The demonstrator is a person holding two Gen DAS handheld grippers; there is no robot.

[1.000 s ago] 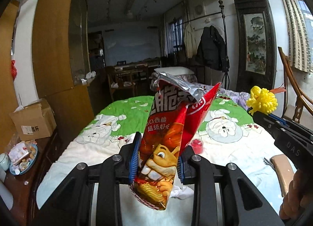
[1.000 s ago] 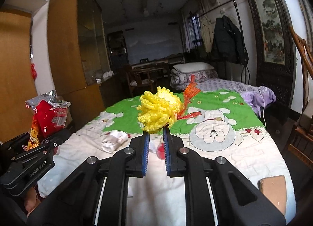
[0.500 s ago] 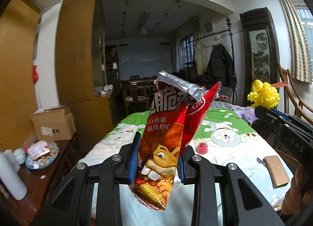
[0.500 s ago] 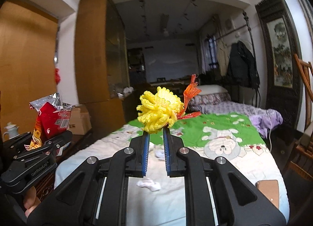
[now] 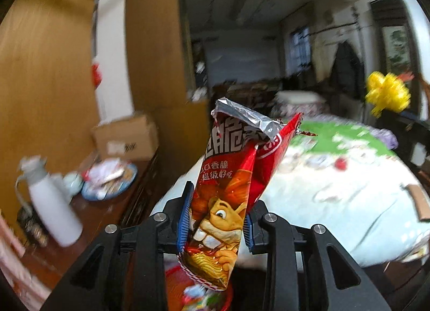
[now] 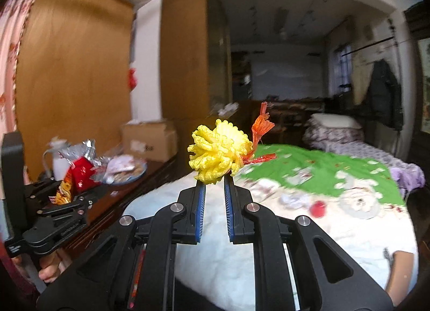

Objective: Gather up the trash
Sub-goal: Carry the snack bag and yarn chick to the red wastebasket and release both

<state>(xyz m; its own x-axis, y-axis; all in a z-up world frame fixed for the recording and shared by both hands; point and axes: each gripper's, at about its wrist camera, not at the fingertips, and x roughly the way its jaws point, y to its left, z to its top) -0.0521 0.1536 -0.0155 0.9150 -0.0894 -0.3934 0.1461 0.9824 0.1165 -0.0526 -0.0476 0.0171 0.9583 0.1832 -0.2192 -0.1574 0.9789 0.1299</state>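
Blue pads on the left tool (image 5: 215, 219) squeeze a tall red foil snack bag with a cartoon animal on it (image 5: 231, 184). The bag stands up between the pads, its torn silver top open, its bottom hanging just over a red bin with wrappers in it (image 5: 199, 292).

The right tool (image 6: 215, 179) pinches a fluffy yellow foam net ball with an orange tail (image 6: 221, 155) at its tips, with the ball sticking up above them.

Behind both tools lies a bed with a white, green and cartoon-printed cover (image 6: 309, 176). A crumpled white tissue (image 6: 294, 199) and a small red cup (image 6: 318, 208) sit on it, near each other. Beside the bed is a dark wooden worktop (image 5: 88, 219). On it stand a white flask (image 5: 51, 208), a blue plate piled with wrappers (image 5: 110, 184) and a brown cardboard box (image 5: 125, 137).
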